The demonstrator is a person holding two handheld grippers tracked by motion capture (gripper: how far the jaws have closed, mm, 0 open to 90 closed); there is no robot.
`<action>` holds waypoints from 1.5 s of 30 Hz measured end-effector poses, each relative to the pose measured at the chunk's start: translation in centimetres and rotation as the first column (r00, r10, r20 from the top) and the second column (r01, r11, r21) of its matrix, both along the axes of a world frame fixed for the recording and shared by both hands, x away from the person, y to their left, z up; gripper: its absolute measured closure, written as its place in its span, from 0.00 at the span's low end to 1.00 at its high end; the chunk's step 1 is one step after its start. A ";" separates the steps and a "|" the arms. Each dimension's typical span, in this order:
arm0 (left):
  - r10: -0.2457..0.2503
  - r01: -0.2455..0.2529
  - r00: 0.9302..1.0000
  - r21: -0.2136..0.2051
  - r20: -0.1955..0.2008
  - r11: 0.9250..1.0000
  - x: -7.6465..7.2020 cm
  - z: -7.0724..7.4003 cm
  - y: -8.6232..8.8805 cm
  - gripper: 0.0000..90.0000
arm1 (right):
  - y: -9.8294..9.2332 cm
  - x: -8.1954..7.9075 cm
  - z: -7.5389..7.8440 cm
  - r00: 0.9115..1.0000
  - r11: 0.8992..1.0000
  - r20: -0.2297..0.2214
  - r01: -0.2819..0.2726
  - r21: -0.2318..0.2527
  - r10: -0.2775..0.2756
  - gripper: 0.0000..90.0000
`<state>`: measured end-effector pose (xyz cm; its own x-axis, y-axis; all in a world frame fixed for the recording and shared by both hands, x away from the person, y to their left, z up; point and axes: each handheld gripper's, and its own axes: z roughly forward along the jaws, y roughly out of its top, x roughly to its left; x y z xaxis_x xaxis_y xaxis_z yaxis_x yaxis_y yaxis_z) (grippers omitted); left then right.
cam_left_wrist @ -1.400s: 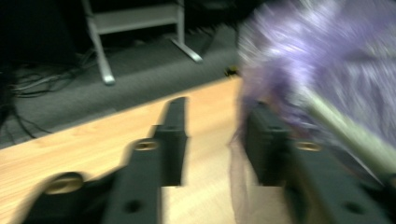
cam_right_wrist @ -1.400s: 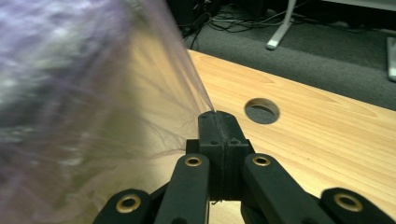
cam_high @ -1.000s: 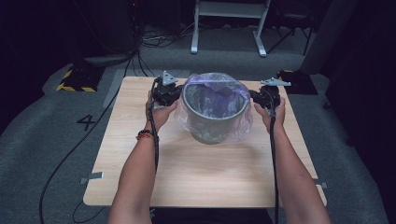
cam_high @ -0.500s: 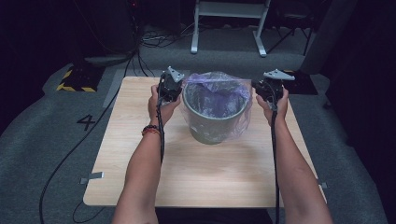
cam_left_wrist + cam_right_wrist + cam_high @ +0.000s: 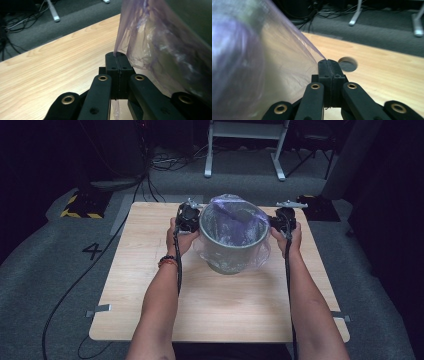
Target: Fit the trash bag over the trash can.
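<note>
In the high view, a grey bin (image 5: 232, 242) stands near the middle of the table (image 5: 150, 285), lined with a thin purple plastic bag (image 5: 235, 217) whose film spills over the rim and down the outside. The left gripper (image 5: 189, 217) sits just beside the bin's left rim and the right gripper (image 5: 284, 220) just beside its right rim, each level with the top edge. The step in hand looks like fitting the bag over the rim by drawing its edge outward and down on both sides.

In the left gripper view, the fingers (image 5: 112, 65) are pressed fully together with a fold of the bag film (image 5: 150, 42) pinched between them; the film runs up taut toward the bin.

In the right gripper view, the fingers (image 5: 337, 70) are likewise clamped on a stretched sheet of film (image 5: 287, 57), beside a round hole (image 5: 347, 64) in the table.

Next, I judge, both hands should pull evenly down the bin's outside without tearing the film, then let go.
</note>
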<state>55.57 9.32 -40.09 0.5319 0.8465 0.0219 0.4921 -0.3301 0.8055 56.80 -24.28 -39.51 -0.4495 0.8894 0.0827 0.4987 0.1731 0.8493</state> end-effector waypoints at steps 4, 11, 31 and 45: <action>-0.030 0.029 0.999 -0.041 -0.025 0.999 -0.3 -0.6 0.2 1.00 | -0.3 -0.2 -1.0 0.999 0.999 -0.025 -0.024 0.039 0.025 1.00; -0.037 0.029 0.993 -0.072 -0.108 0.997 -0.2 -2.8 0.9 0.98 | -0.4 -0.5 -3.1 0.996 0.999 -0.078 -0.040 0.034 0.042 1.00; -0.062 0.057 0.994 -0.059 -0.087 0.997 -2.5 -5.0 2.6 0.98 | -3.2 -2.3 -6.3 0.990 0.998 -0.132 -0.047 0.049 0.053 0.99; -0.091 0.091 0.996 -0.012 0.002 0.996 -5.8 -4.8 3.7 0.73 | -4.6 -4.6 -6.4 0.994 0.997 -0.081 -0.070 -0.020 0.068 0.63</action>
<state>49.75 13.05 -44.86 0.6067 0.7948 0.0127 0.4590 -0.3633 0.8107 52.23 -28.89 -45.87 -0.5026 0.8586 0.1004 0.5510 0.2287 0.8026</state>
